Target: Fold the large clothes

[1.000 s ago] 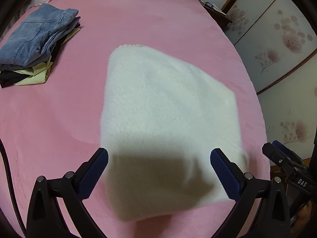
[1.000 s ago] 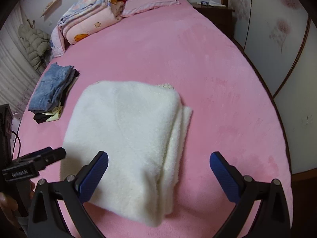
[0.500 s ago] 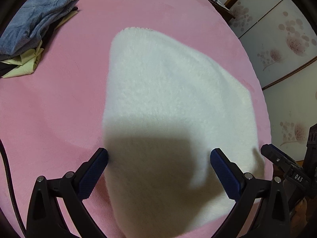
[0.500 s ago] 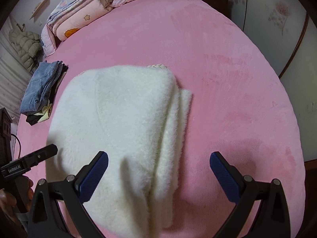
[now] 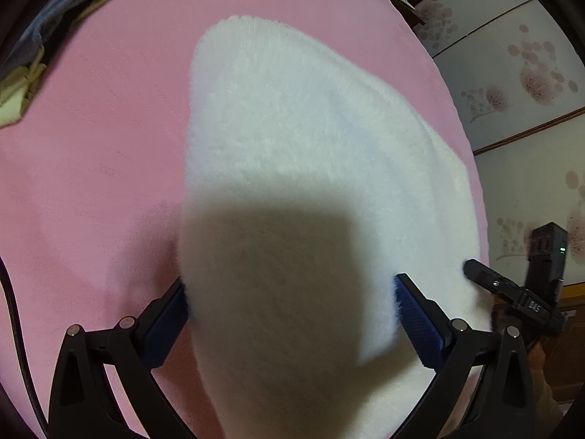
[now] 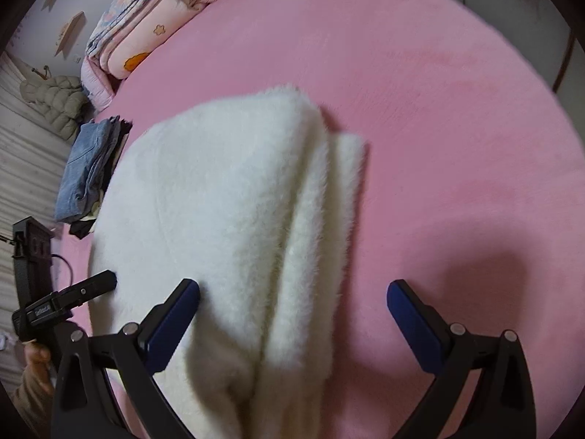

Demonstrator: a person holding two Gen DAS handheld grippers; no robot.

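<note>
White fleece garment (image 5: 292, 139) lies folded on pink bed (image 6: 438, 109), near bed's front edge. I keep left gripper (image 5: 290, 314) and right gripper (image 6: 292, 314) spread wide, nothing pinched. I judge: bite all layers at near edge, lift evenly. Right view shows stacked layer edges; left view only flat top.

Both grippers closer to sweater (image 5: 310, 153)
</note>
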